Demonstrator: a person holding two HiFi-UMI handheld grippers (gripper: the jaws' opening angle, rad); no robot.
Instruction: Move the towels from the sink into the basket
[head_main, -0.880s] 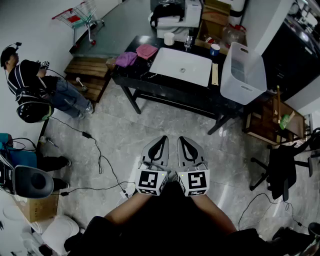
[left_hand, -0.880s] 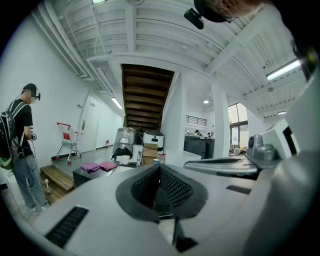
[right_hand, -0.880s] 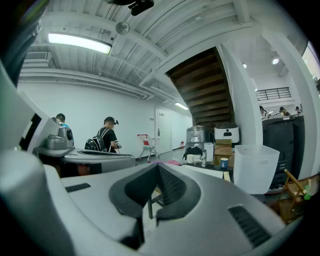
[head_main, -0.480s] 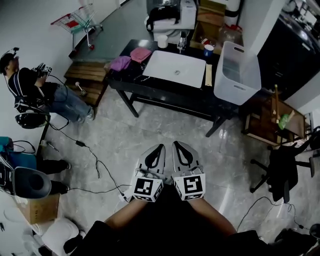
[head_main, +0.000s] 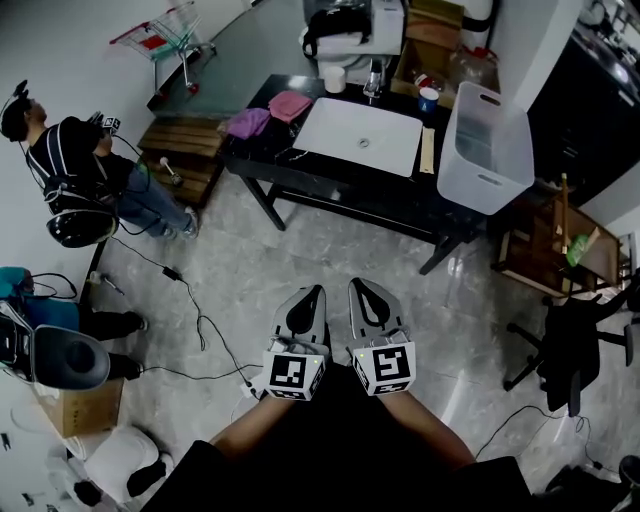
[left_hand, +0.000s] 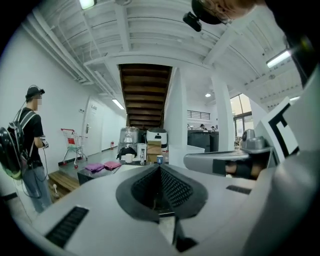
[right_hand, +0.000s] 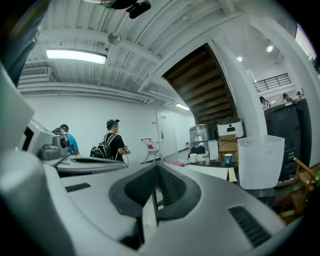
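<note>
Far ahead stands a black table (head_main: 300, 175) with a white sink (head_main: 362, 133) set in it. A purple towel (head_main: 247, 122) and a pink towel (head_main: 291, 104) lie on the tabletop left of the sink, not in it. A white basket (head_main: 487, 148) stands at the table's right end. My left gripper (head_main: 305, 300) and right gripper (head_main: 365, 293) hover side by side over the floor, well short of the table. Both are shut with nothing between the jaws. The left gripper view shows both towels (left_hand: 93, 167); the right gripper view shows the basket (right_hand: 260, 160).
A person with a backpack (head_main: 75, 165) stands at the left near a wooden pallet (head_main: 185, 150) and a shopping cart (head_main: 165, 30). Cables (head_main: 200, 320) trail over the floor. A black office chair (head_main: 570, 340) and a wooden stand (head_main: 545, 250) are at the right. A mug (head_main: 335, 78) and a blue cup (head_main: 429, 98) sit behind the sink.
The head view has swayed a little, so the table shifts in the picture. Both grippers stay shut and side by side. The person at the left has shifted.
</note>
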